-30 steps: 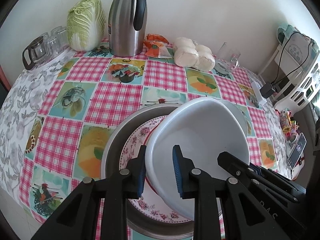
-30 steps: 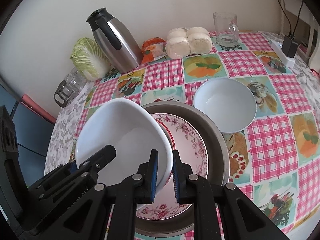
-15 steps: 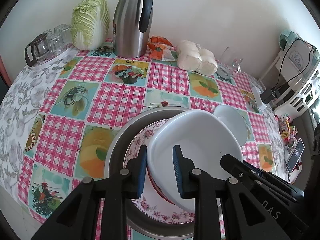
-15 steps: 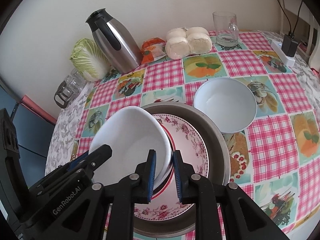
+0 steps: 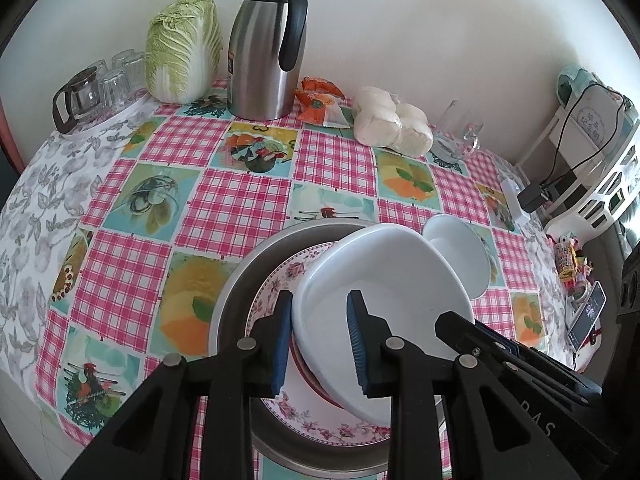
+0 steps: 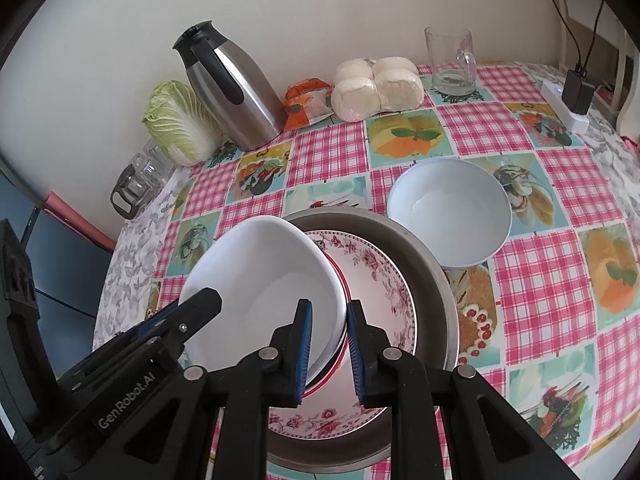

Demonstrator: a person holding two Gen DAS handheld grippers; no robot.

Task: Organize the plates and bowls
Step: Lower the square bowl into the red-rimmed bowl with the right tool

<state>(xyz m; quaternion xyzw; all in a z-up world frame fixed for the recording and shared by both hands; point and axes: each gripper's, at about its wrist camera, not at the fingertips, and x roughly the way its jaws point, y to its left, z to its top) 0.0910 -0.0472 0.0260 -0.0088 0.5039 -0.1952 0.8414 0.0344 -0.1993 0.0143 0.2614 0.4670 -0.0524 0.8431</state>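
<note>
A large white bowl [image 5: 384, 280] [image 6: 272, 280] lies tilted over a red-rimmed dish on a floral plate [image 5: 276, 284] [image 6: 380, 280], inside a metal basin [image 5: 236, 288] [image 6: 432, 272]. My left gripper [image 5: 318, 344] is shut on the bowl's near-left rim, one pad outside and one inside. On the opposite side my right gripper [image 6: 328, 352] is shut on the rim in the same way. Each gripper's fingers [image 6: 200, 304] [image 5: 452, 320] show at the edge of the other's view. A second, smaller white bowl [image 5: 460, 256] [image 6: 448, 212] stands on the tablecloth just beyond the basin.
Along the wall stand a steel thermos [image 5: 264, 48], a cabbage [image 5: 184, 48], an orange packet [image 5: 320, 104], wrapped buns [image 5: 392, 124] and a glass mug [image 6: 452, 60]. A tray of glasses [image 5: 100, 84] sits far left. A power strip [image 6: 568, 108] lies at the table's right edge.
The white bowl has come down closer to the floral plate and looks smaller in both views. Both grippers still clasp its rim, with their jaws slightly wider.
</note>
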